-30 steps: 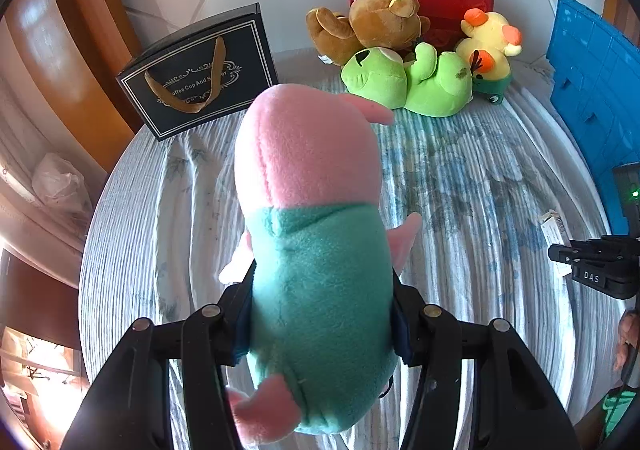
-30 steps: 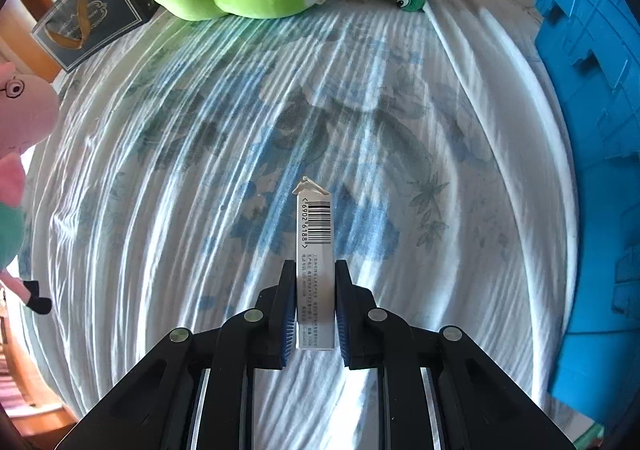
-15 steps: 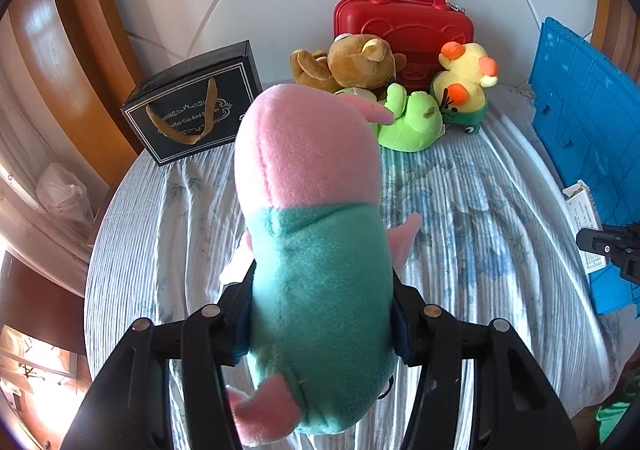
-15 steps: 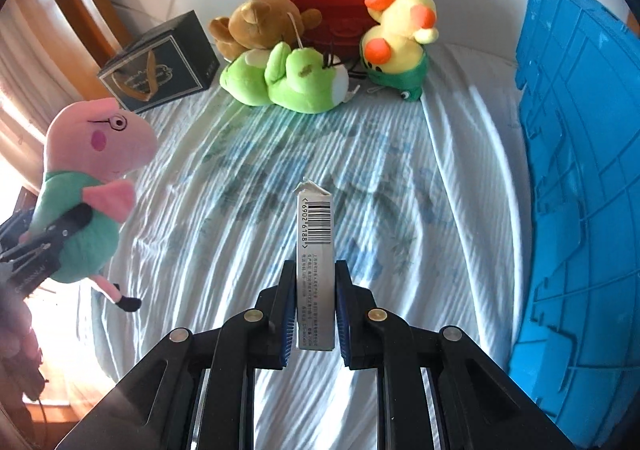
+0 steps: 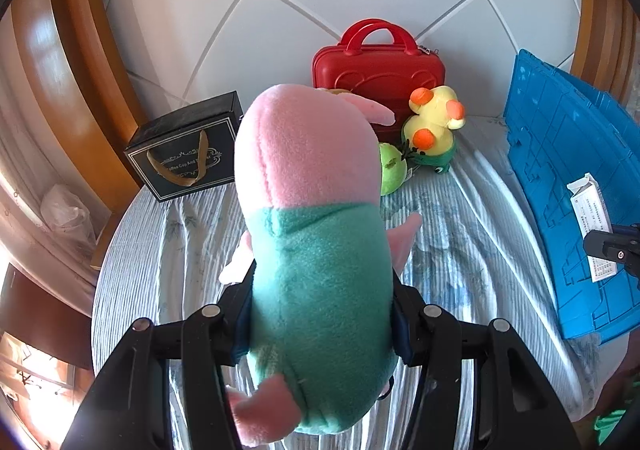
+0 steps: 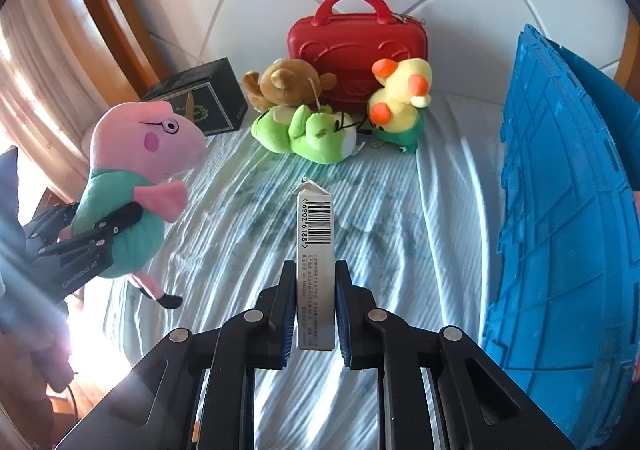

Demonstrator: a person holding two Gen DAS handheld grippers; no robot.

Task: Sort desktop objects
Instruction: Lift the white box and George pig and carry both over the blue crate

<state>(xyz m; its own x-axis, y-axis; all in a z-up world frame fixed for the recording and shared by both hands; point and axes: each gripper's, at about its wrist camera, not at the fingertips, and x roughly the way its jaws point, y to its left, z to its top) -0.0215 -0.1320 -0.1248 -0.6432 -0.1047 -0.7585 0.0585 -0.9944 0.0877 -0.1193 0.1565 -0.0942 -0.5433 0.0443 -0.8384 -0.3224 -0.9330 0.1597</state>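
My left gripper [image 5: 322, 314] is shut on a pink pig plush in a green shirt [image 5: 316, 250] and holds it in the air above the left side of the table; the plush also shows in the right wrist view [image 6: 136, 178]. My right gripper [image 6: 315, 314] is shut on a slim silver box with a barcode [image 6: 315, 250], held upright above the cloth. That box shows at the right in the left wrist view [image 5: 592, 226], in front of the blue crate [image 5: 568, 186].
A round table with a striped blue-white cloth [image 6: 400, 234]. At the back stand a red case [image 6: 358, 46], a brown bear [image 6: 288, 84], a green frog plush [image 6: 308, 134], a yellow duck plush [image 6: 400, 98] and a black gift bag [image 6: 200, 98]. The blue crate [image 6: 560, 218] stands right.
Both grippers have risen and pulled back from the table, each still holding its object. The back row of toys now looks farther away and more of the wall shows.
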